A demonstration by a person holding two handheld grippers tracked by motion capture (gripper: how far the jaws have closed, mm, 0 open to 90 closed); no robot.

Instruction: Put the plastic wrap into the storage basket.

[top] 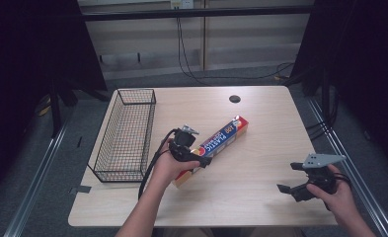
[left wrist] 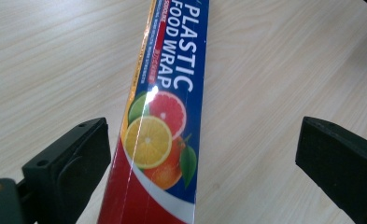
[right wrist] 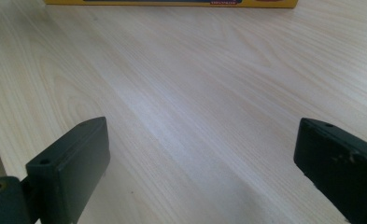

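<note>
A long plastic food wrap box (top: pixel 226 134), blue and red with citrus pictures, lies slantwise in the middle of the wooden table (top: pixel 265 158). My left gripper (top: pixel 197 159) is over the box's near end. In the left gripper view the box (left wrist: pixel 172 93) runs up between the jaws of my left gripper (left wrist: pixel 202 149); they stand wide, the left jaw close beside the box's edge and the right jaw well clear of it. My right gripper (top: pixel 289 177) is open over bare table at the front right. From the right gripper (right wrist: pixel 202 144) the box's yellow edge (right wrist: pixel 172 3) shows far ahead.
A black wire basket (top: pixel 149 133) stands along the table's left side, close to the left hand. A small dark round hole (top: pixel 235 98) sits near the table's far edge. Bare wood lies between the box and the right gripper.
</note>
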